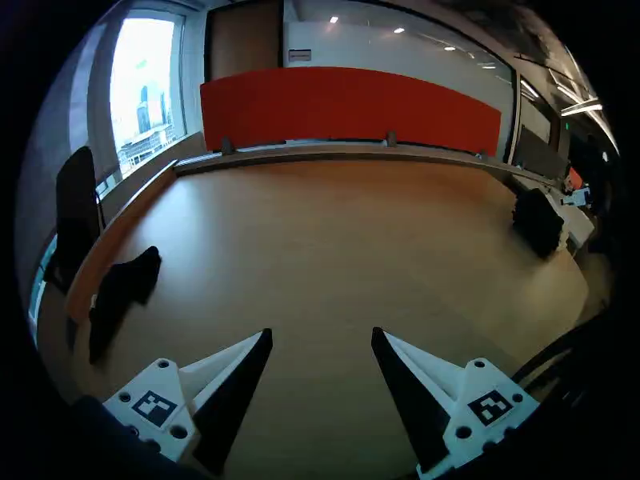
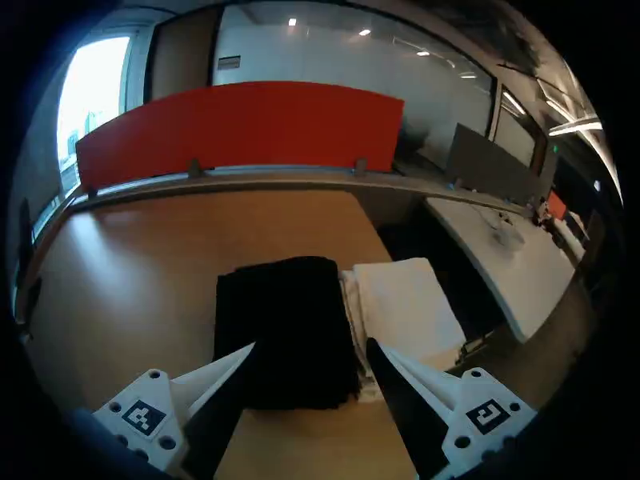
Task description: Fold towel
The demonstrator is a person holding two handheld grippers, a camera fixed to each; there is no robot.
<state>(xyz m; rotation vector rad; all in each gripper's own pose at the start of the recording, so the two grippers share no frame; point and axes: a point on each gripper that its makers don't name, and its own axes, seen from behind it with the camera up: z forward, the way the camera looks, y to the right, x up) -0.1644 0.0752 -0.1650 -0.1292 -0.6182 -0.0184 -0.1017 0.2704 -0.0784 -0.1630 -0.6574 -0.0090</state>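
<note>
A folded black towel [image 2: 290, 332] lies on the wooden table [image 2: 160, 248], and a folded white towel [image 2: 404, 308] lies against its right side near the table's right edge. My right gripper [image 2: 310, 352] hovers open just above the near end of the black towel, nothing between its fingers. In the left gripper view, my left gripper [image 1: 322, 338] stands open over bare wooden table [image 1: 336, 240]. A crumpled black cloth [image 1: 122, 292] lies at the table's left edge, well left of the left gripper.
A red divider panel [image 1: 344, 108] stands along the table's far edge. A dark chair [image 1: 78, 212] sits beyond the left edge by the window. Another dark chair [image 1: 538, 222] and a white desk [image 2: 512, 264] stand to the right, across a gap.
</note>
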